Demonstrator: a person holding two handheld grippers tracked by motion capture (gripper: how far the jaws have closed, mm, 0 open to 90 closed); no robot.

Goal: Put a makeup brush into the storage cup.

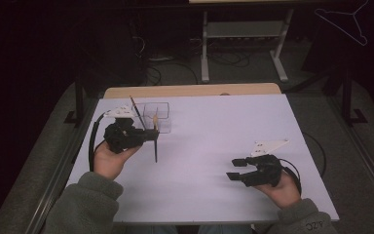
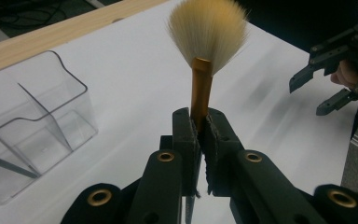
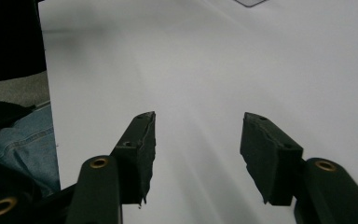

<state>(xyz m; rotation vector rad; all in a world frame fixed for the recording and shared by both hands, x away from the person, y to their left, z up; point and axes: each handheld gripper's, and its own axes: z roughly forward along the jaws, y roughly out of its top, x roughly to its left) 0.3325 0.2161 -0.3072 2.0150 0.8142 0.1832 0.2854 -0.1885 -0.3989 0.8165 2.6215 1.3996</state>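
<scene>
My left gripper point(image 1: 152, 134) point(image 2: 201, 122) is shut on a makeup brush point(image 2: 208, 42) with a gold ferrule and pale fanned bristles. In the high view the brush point(image 1: 155, 141) stands almost upright in the jaws, its dark handle pointing down toward the table. A clear plastic organizer point(image 1: 157, 115) point(image 2: 32, 121) with compartments sits just behind and to the right of that gripper; a thin dark stick point(image 1: 137, 111) leans in it. My right gripper point(image 1: 235, 169) point(image 3: 196, 149) is open over bare table at the front right, nothing between its jaws.
The white table top point(image 1: 214, 131) has a wooden strip point(image 1: 190, 90) along its far edge. A white metal frame point(image 1: 243, 44) and cables stand on the floor beyond. A denim-clad leg point(image 3: 23, 149) shows past the table's near edge in the right gripper view.
</scene>
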